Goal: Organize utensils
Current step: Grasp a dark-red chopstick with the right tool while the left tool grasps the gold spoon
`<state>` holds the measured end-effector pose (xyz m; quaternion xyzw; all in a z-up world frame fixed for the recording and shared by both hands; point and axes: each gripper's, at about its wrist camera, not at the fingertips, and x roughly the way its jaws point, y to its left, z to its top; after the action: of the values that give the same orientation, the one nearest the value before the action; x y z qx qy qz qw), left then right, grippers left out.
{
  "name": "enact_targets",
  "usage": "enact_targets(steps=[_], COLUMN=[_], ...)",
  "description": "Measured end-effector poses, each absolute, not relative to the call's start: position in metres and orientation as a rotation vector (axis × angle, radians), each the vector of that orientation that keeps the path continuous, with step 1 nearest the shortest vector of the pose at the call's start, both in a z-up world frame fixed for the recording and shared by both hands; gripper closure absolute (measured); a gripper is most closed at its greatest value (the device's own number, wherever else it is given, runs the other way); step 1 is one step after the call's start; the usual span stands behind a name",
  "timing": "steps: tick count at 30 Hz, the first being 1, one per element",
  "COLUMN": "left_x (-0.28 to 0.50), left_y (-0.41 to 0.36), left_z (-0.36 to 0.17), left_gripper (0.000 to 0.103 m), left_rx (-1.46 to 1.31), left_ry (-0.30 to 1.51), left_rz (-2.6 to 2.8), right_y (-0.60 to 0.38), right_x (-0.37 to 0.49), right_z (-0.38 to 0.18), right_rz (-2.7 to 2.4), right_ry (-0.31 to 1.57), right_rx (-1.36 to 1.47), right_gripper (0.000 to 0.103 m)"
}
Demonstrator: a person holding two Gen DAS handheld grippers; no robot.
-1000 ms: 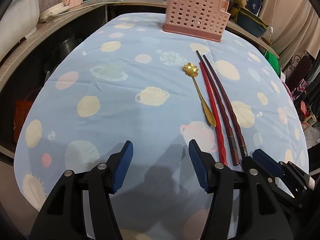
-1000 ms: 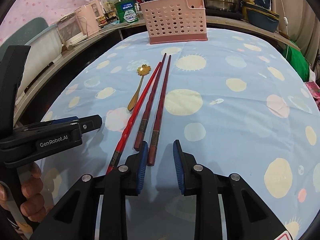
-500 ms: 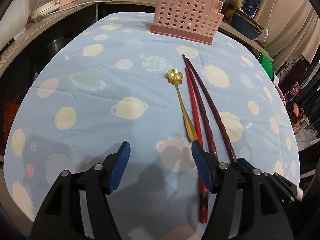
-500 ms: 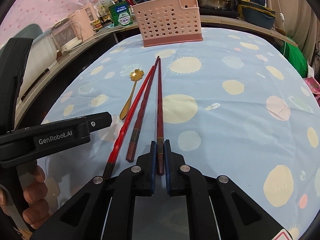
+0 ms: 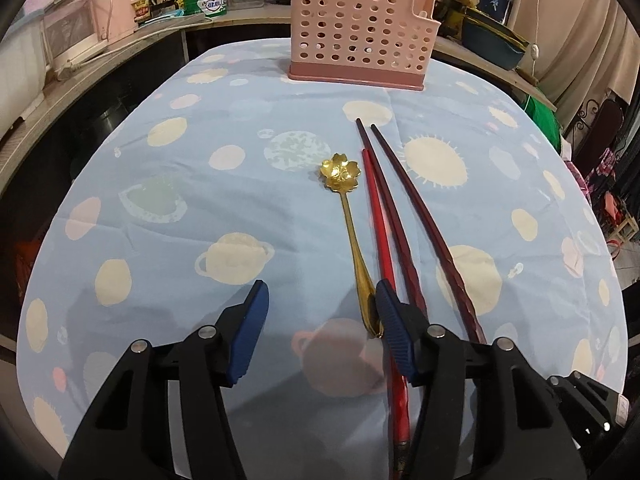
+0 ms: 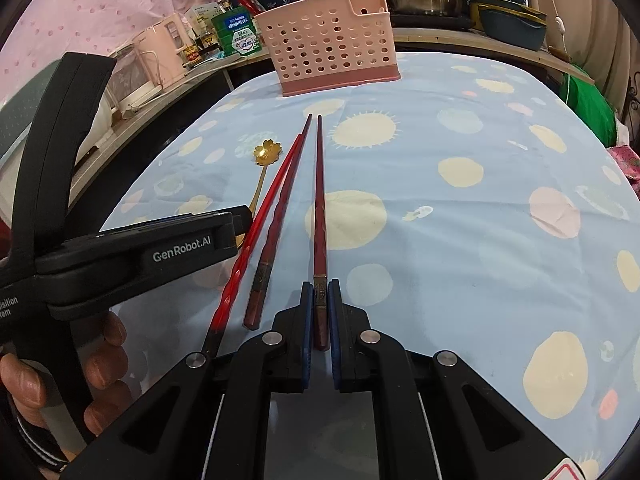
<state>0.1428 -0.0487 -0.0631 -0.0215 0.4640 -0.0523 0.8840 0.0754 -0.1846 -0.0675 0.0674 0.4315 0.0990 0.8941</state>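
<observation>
Blue rubber pads on the right gripper (image 6: pixel 320 312) are clamped tight on the thick end of one dark red chopstick (image 6: pixel 319 200), right at the butt. That makes sense to me: the stick lies pointing straight away toward the pink basket (image 6: pixel 330 46), so grabbing the near end lets you lift and tip it in tip-first. The pinch is so far back, though, that the long end will probably droop or swing.

The left gripper (image 5: pixel 318 330) is a different story. Its jaws are about halfway apart and closing, with nothing pressed between the pads yet. The handle end of the gold spoon (image 5: pixel 347 216) sits just inside the right-hand pad, so I'd guess that's what it's lining up on. The bright red chopstick (image 5: pixel 382 248) runs underneath that same finger, touching or nearly so, which could get it nudged or caught along with the spoon.

Moving outward, the second dark chopstick (image 6: pixel 280 208) lies between the bright red one and the held one, all fanned out slightly with tips close together. The flower-shaped spoon bowl is just beside those tips.

Everything is on the surface (image 5: pixel 200 184) with its blue planet-print cloth, and the basket stands upright at the far edge, empty from what I can see through the holes. So nothing is sorted yet.
</observation>
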Motion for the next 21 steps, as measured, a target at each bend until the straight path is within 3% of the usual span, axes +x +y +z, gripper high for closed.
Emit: enact_targets(steps=[5, 13, 17, 21], left_x=[0.140, 0.137, 0.134, 0.130], left_y=[-0.052, -0.044, -0.041, -0.036], left_z=[-0.064, -0.062, -0.062, -0.058], left_gripper=[0.059, 0.095, 0.103, 0.103], left_rx=[0.006, -0.022, -0.052, -0.084], left_ry=[0.942, 0.948, 0.960, 0.962], left_rz=[-0.098, -0.131, -0.159, -0.174], right_y=[-0.185, -0.185, -0.186, -0.186], right_x=[0.076, 0.076, 0.074, 0.070], right_z=[-0.068, -0.068, -0.067, -0.064], right_rz=[0.207, 0.206, 0.205, 0.202], right_ry=[0.896, 0.897, 0.895, 0.885], right_rx=[0.143, 0.141, 0.142, 0.140], right_gripper=[0.096, 0.096, 0.096, 0.096])
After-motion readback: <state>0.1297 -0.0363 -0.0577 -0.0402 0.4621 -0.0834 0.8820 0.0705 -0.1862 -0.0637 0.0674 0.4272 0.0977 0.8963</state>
